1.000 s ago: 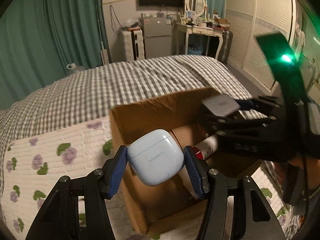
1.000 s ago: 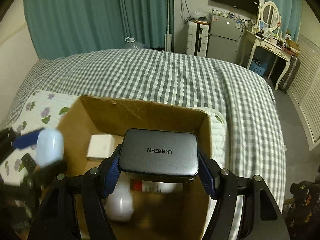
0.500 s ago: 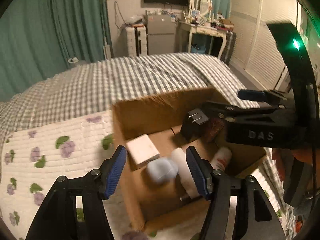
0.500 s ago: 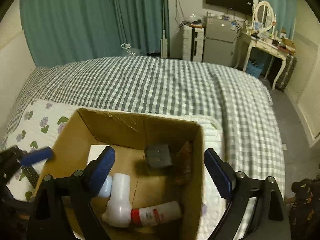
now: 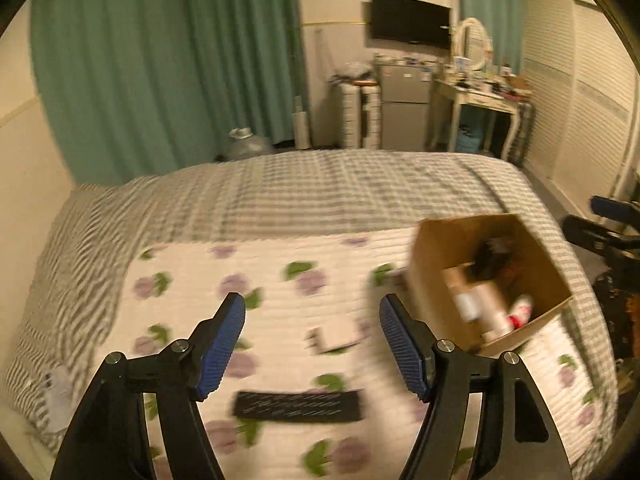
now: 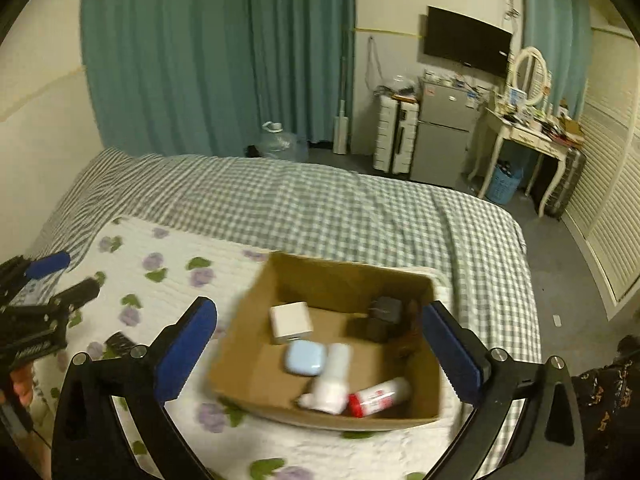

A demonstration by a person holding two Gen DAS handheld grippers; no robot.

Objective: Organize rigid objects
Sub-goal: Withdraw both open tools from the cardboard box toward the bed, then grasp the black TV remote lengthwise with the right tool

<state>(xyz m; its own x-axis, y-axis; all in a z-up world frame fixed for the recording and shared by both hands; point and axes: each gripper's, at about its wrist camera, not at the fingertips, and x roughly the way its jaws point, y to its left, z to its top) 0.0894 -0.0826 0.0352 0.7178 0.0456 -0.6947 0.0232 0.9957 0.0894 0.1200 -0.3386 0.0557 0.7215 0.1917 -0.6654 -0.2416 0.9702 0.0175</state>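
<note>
Both hand-held grippers, left (image 5: 312, 344) and right (image 6: 320, 350), have just been opening and hang empty as the red-capped bottle (image 6: 378, 396) lies lengthwise left-to-right in the cardboard box (image 6: 344, 276).

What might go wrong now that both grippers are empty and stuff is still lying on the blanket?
1. The remote and small white item lie flat on the soft blanket; the left gripper may snag fabric when grabbing.
2. The box sits on bedding, so a bump could tip it.
3. New drops may hit the earbud case or bottle.
</note>
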